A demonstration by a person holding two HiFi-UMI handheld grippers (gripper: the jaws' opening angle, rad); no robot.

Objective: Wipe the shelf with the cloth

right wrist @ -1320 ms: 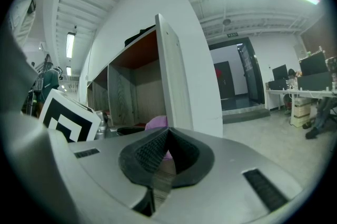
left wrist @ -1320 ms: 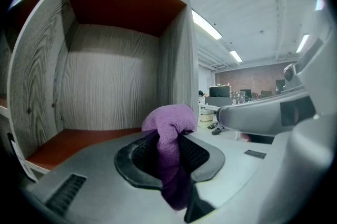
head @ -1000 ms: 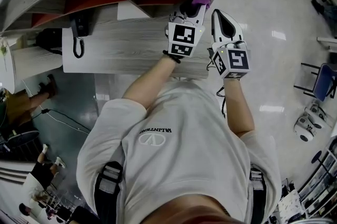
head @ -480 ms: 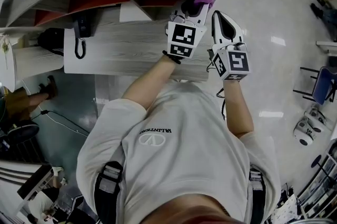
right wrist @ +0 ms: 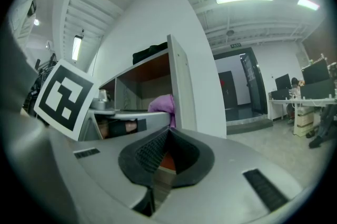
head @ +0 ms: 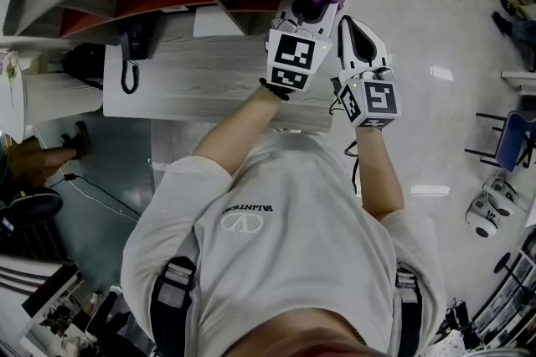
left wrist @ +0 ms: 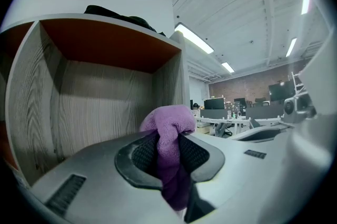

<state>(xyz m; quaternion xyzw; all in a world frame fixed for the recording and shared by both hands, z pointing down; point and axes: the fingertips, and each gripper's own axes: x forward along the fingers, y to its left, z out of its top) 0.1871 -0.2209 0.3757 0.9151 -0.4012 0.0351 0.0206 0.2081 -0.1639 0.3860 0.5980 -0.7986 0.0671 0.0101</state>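
The left gripper (left wrist: 167, 157) pinches the purple cloth (left wrist: 169, 124) in its jaws, the bunched end poking ahead at the mouth of the shelf (left wrist: 95, 97) compartment, just beside its right side wall (left wrist: 171, 86); the open room for a stroke lies leftward. The right gripper (right wrist: 164, 157), jaws pressed together on nothing, hangs outside that wall

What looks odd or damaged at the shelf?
Nothing stands out. The left gripper holds the purple cloth bunched between its jaws at the shelf; the right gripper is shut and empty beside it.
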